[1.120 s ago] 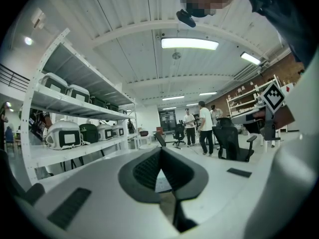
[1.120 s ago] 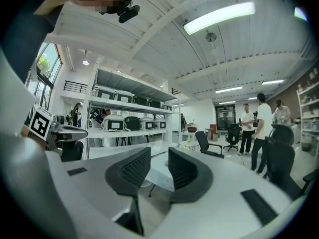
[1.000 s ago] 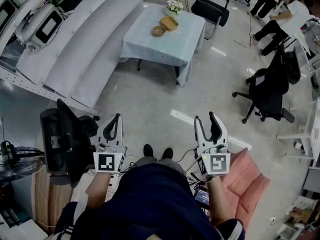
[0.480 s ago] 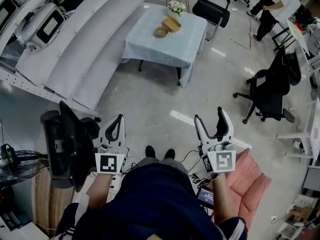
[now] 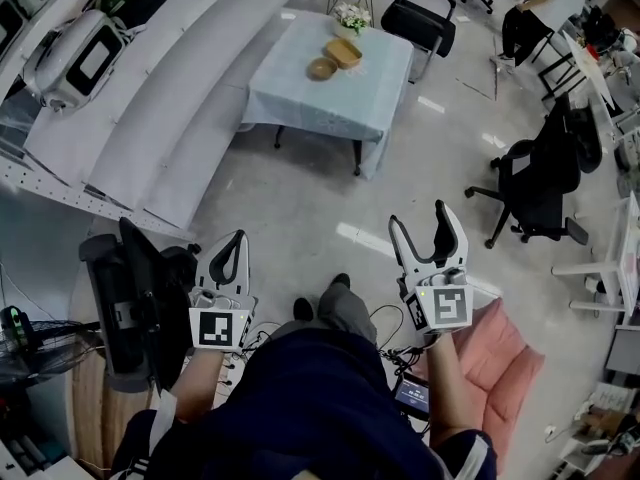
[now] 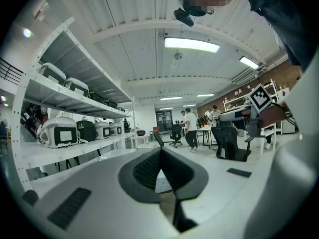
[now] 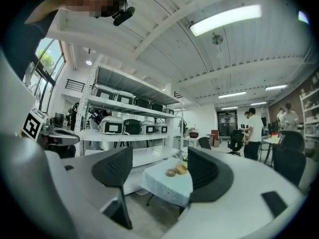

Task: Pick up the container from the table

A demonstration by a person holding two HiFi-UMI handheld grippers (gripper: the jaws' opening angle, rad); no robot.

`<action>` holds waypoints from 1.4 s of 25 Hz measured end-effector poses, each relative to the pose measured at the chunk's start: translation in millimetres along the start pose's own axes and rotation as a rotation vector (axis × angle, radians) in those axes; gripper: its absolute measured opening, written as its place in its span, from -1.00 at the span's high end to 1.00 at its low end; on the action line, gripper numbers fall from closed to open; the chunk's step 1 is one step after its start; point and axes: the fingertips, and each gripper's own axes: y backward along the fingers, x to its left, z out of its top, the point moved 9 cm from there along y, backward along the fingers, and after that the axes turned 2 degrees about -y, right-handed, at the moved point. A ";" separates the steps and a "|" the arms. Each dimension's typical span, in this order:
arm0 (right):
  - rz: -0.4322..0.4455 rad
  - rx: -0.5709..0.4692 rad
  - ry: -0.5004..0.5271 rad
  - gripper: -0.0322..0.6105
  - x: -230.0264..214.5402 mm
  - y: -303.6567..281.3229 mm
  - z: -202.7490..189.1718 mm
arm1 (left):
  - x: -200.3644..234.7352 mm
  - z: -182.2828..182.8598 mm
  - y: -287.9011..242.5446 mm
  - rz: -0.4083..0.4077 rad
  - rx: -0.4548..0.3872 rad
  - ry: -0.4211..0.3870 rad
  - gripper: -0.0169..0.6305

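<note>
White shelving (image 5: 160, 108) stands at the upper left of the head view, with a tabletop (image 5: 345, 98) draped in light blue just beside it, well apart from both grippers across the floor (image 5: 320, 198). Right gripper (image 5: 420, 228): jaws wide apart, having just been opening, nothing between them, the far tabletop showing in the gap in its own view; left gripper (image 5: 234, 243): jaws closed together, empty. Tan squarish container (image 5: 341, 50) sits on the tabletop's far half, a round brown bowl (image 5: 319, 66) just beside it, a small pot of white flowers (image 5: 350, 14) near the far edge.
</note>
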 end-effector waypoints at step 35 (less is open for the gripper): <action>-0.034 0.155 -0.107 -0.13 -182.3 -429.2 -67.1 | 167.0 9.1 -397.9 0.000 -0.012 -0.070 0.94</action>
